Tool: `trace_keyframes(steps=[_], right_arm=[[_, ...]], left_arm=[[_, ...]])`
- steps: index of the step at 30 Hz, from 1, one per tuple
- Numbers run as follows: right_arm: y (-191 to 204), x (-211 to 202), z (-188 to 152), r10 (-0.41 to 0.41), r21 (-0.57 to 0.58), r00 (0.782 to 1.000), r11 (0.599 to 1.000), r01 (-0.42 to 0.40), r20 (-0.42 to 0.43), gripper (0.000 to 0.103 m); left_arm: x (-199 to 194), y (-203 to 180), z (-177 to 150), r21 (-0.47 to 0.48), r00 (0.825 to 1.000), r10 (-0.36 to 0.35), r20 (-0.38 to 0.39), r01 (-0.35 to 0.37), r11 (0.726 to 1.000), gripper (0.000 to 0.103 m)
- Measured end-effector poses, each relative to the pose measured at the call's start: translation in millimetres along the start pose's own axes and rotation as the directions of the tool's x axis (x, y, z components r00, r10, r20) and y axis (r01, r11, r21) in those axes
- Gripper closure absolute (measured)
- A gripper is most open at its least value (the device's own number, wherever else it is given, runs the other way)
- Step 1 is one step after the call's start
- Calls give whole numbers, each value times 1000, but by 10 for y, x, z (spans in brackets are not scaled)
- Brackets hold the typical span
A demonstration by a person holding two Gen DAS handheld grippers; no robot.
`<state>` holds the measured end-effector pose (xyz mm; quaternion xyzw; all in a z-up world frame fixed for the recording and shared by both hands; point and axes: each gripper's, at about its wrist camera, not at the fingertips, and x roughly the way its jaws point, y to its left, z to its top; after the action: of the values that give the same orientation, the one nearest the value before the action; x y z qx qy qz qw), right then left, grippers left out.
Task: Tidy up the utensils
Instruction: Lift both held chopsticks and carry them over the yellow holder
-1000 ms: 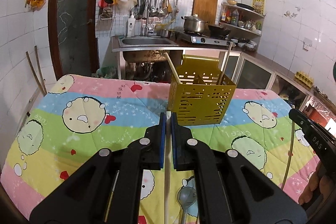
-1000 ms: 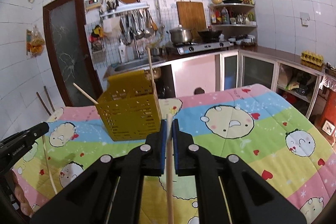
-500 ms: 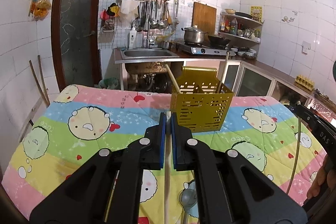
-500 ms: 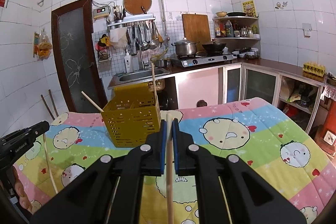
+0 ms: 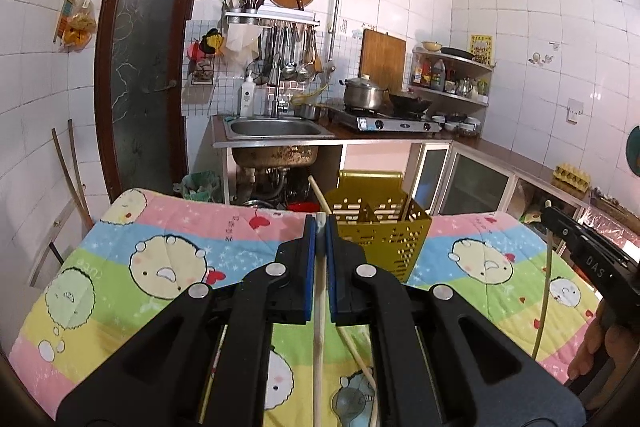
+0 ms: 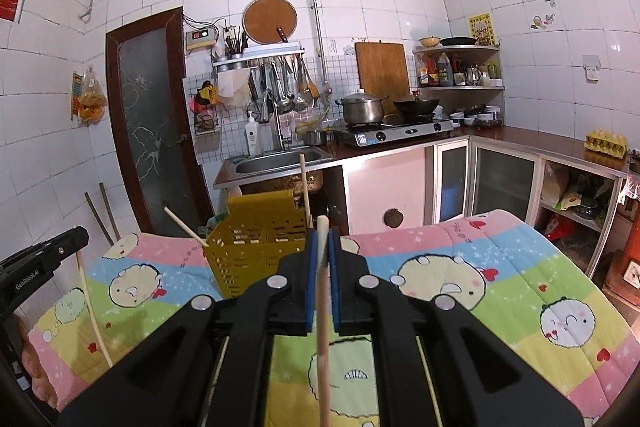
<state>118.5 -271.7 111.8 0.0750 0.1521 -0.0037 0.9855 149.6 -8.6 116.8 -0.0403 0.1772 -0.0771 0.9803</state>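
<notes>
A yellow perforated utensil basket (image 5: 380,239) (image 6: 260,243) stands on the far part of the cartoon quilt (image 5: 168,267), with two chopsticks (image 5: 317,191) leaning out of it. My left gripper (image 5: 320,227) is shut on a pale wooden chopstick (image 5: 319,327) that hangs down between its blue pads, just in front of the basket. My right gripper (image 6: 323,239) is shut on another chopstick (image 6: 323,347), right of the basket. Each gripper shows at the other view's edge, the right gripper (image 5: 584,255) and the left gripper (image 6: 44,259), with its chopstick dangling.
A spoon (image 5: 348,399) and a loose chopstick (image 5: 356,355) lie on the quilt under my left gripper. Beyond the table's far edge are a sink (image 5: 276,129), a stove with a pot (image 5: 364,95), and cabinets along the right wall. A hand (image 5: 592,347) holds the right gripper.
Both grippers have risen with their chopsticks still clamped. The basket and quilt now sit lower in both views, and more wall shows above.
</notes>
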Motion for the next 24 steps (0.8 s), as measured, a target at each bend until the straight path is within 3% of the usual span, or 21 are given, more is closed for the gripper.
trace_keyframes(steps=[15, 24], right_arm=[[52, 314, 308, 43, 8, 998, 999, -44, 36, 97], [194, 482, 868, 54, 2, 991, 999, -54, 125, 97]], left_arm=[[123, -113, 404, 9, 996, -59, 68, 58, 998, 99], [177, -167, 1022, 10, 978, -98, 183, 98, 995, 99]])
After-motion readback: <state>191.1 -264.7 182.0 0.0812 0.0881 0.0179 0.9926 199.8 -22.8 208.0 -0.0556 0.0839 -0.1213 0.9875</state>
